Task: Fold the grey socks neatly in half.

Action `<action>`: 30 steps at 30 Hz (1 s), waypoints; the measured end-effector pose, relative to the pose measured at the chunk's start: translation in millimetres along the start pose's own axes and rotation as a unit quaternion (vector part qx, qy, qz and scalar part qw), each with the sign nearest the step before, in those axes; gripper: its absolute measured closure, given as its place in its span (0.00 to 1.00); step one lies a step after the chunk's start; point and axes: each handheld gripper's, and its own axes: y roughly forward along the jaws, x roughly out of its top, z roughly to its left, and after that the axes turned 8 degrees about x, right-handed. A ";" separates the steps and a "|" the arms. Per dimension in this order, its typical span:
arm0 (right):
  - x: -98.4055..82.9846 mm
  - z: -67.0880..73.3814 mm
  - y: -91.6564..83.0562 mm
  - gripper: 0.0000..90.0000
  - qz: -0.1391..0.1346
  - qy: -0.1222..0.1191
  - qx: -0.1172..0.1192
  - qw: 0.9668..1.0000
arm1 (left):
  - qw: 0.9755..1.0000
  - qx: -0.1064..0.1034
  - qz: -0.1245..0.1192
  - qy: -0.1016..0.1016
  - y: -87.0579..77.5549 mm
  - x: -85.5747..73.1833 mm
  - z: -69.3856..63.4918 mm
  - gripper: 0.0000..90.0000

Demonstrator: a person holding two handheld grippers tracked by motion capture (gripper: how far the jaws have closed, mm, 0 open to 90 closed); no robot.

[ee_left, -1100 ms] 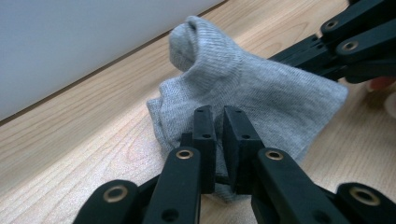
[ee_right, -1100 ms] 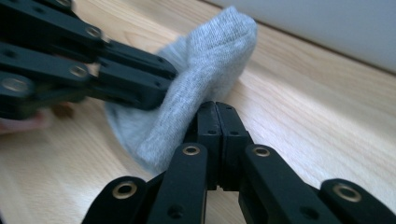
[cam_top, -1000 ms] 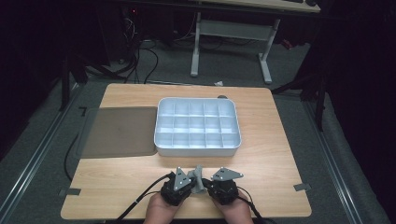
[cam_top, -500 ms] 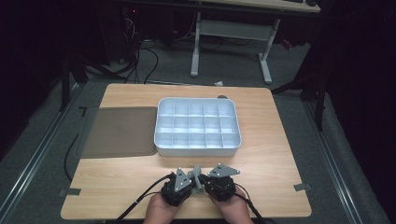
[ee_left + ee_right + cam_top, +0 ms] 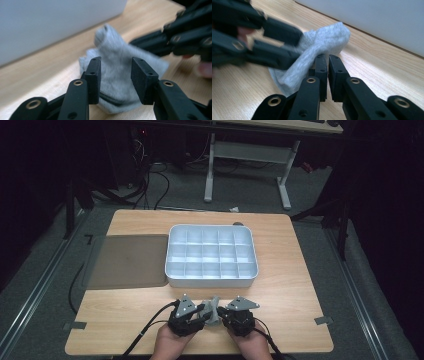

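A small grey cloth (image 5: 214, 307) stands bunched up on the wooden table near its front edge, between my two grippers. My left gripper (image 5: 116, 67) has just been opening its jaws. They now stand apart with the cloth (image 5: 115, 50) between and beyond them, and the pads do not press on it. My right gripper (image 5: 327, 61) has its jaws almost together at the cloth's (image 5: 324, 37) edge and appears to pinch a fold. In the high view the left gripper (image 5: 202, 312) and right gripper (image 5: 222, 316) face each other, tips close.
A white tray (image 5: 211, 280) with several compartments sits just beyond the grippers at mid-table. A dark mat (image 5: 127, 261) lies to its left. Bare wood stretches left and right of the hands. Cables trail off the front edge.
Both hands stay at the front edge with the cloth between them. The high view shows no clear shift.
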 end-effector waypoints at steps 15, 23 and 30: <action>-0.2 -0.3 -5.9 0.95 -0.003 -0.002 0.004 1.000 | 0.997 0.050 0.059 -0.006 -6.3 -14.5 8.5 0.85; 3.0 2.1 -6.5 0.94 0.002 -0.005 0.008 1.000 | 0.997 0.044 0.056 0.008 0.4 -9.7 -1.8 0.85; 5.0 4.8 -4.8 0.94 0.004 -0.008 0.008 1.000 | 0.997 0.037 0.055 0.026 9.7 -3.7 -10.4 0.88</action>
